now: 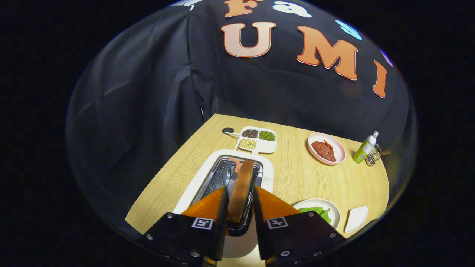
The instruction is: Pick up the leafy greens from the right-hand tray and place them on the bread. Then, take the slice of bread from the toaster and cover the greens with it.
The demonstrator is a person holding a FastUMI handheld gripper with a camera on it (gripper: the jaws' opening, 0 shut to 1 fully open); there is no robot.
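My gripper (240, 207) is pinching the slice of bread (242, 187) edge-on, one finger pressed to each flat side, so the slice stands upright between them. It is directly over the toaster (193, 181), a white-bodied one with a long metal-lined slot, and I cannot tell whether the slice's lower edge is still inside that slot or already lifted clear of it.

Taking the toaster as the landmark: just to its right, beside my right finger, sits a round white plate (332, 207) with the leafy greens (318, 213) lying on it; my finger hides part of the plate, so whether bread lies under the greens I cannot see. A little farther right of that plate is a small white tray (357, 218). Just beyond the toaster's far end lies a white divided dish (259, 140) with three sorts of beans in separate compartments, dark, green and pale, and a small dark round thing (228, 130) rests to its left. Well to the toaster's far right is a pink plate (336, 148) holding reddish meat slices (323, 150), and past it a green bottle (365, 147) stands just beside a small wire holder (374, 155). Everything rests on a light wooden table (297, 178).
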